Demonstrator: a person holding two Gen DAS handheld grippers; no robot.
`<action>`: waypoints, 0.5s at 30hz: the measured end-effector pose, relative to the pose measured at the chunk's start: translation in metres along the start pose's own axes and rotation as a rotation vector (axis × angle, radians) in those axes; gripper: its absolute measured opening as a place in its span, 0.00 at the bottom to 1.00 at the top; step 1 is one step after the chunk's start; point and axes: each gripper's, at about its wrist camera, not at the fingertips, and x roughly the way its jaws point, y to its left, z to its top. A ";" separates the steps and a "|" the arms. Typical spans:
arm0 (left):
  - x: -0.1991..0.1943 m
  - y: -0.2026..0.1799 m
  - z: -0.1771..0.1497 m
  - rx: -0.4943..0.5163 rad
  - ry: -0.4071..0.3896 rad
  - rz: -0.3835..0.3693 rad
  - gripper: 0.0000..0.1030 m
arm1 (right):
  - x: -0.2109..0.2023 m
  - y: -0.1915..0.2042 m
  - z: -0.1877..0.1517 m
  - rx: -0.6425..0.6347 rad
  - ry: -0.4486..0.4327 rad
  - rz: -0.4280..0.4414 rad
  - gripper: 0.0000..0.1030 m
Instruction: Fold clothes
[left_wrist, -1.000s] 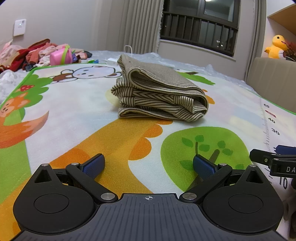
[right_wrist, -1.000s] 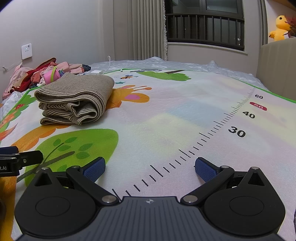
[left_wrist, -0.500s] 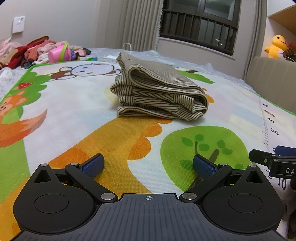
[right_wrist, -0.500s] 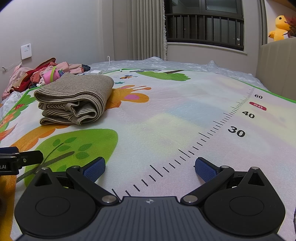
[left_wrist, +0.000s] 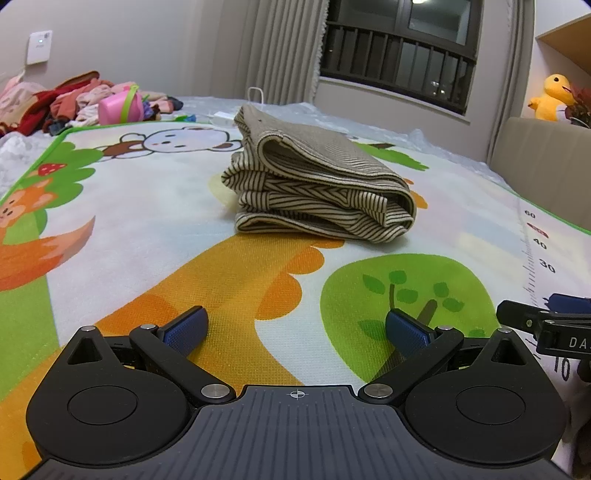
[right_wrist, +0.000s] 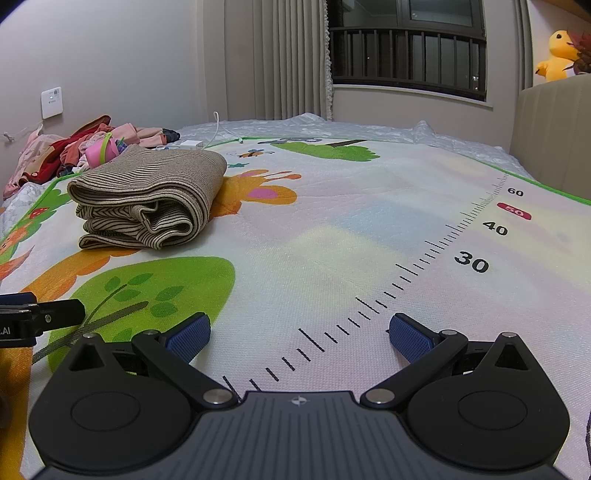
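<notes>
The striped garment sits folded up on the play mat, far ahead of both grippers. Left gripper and right gripper fingers are spread wide, holding nothing, low over the mat's near side.

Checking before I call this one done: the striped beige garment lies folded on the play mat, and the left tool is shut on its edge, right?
Not quite. The striped beige garment does lie folded on the cartoon-print play mat, but the left tool is open and empty, short of the garment with bare mat between them. The left wrist view shows this.
</notes>
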 end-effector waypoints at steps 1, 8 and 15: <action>0.000 0.000 0.000 0.000 0.000 0.000 1.00 | 0.000 0.001 0.000 0.001 0.000 -0.001 1.00; 0.000 0.001 0.000 -0.006 -0.001 -0.006 1.00 | -0.001 0.001 0.000 0.002 0.000 -0.003 1.00; 0.000 0.000 0.000 -0.006 -0.003 -0.005 1.00 | -0.001 0.001 0.000 0.004 -0.001 -0.007 1.00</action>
